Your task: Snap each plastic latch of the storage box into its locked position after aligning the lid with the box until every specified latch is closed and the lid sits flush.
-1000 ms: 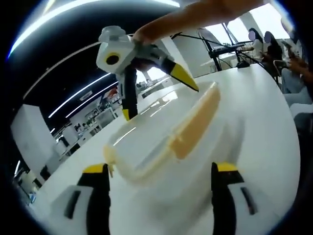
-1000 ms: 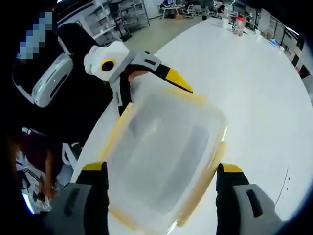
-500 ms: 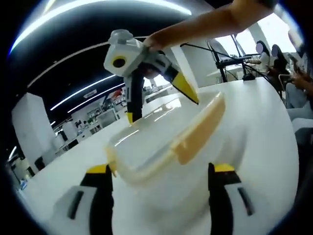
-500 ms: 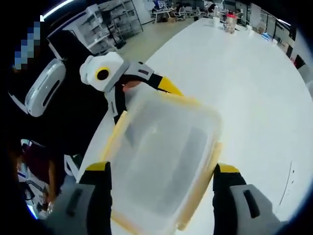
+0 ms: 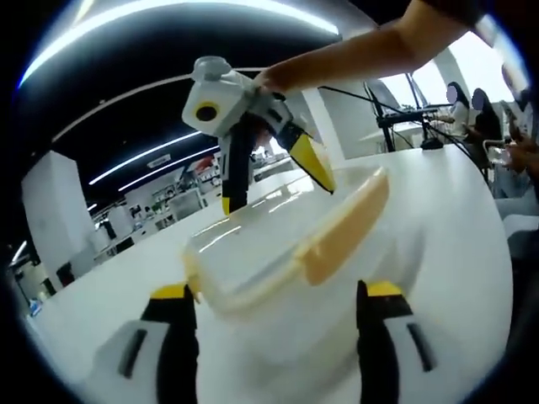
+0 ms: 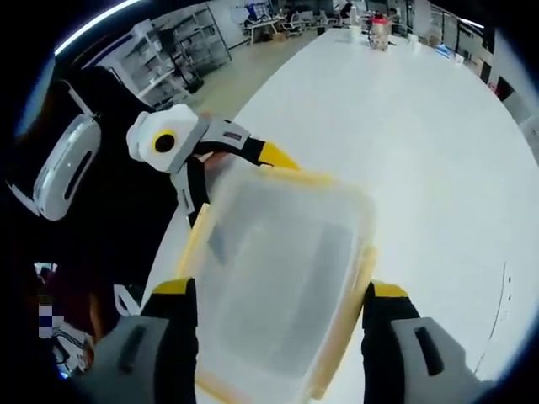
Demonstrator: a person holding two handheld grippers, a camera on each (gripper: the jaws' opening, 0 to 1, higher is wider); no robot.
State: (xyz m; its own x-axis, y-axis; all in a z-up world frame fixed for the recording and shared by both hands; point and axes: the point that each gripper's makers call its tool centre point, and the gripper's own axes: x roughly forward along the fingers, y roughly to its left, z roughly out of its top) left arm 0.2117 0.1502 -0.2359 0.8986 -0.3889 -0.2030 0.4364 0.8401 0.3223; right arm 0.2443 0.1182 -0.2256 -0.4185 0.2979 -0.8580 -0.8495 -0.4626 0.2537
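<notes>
Room: a large hall with strip lights overhead, shelving and desks far off; seated people (image 5: 484,118) at the right edge of the left gripper view.
Surface: a wide white surface (image 6: 421,135) carries the box; small containers (image 6: 379,29) stand at its far end.
Box: a clear plastic storage box (image 6: 278,286) with a yellow-edged lid (image 5: 278,252) sits on the surface between the two tongs. Nothing can be made out inside it through the cloudy plastic.
Latch: a yellow latch (image 5: 345,227) runs along the box's long side in the left gripper view and stands out from the rim.
Left tongs: the left tongs (image 5: 269,307) are spread wide with the box end between the tips; whether they touch the box cannot be told. In the right gripper view they reach the box's far end (image 6: 232,172).
Right tongs: the right tongs (image 6: 274,299) are spread wide astride the box's near end; in the left gripper view they come down at the far rim (image 5: 274,181).
Change: compared with a second ago the box lies much the same; the right tongs sit slightly nearer the far rim.
</notes>
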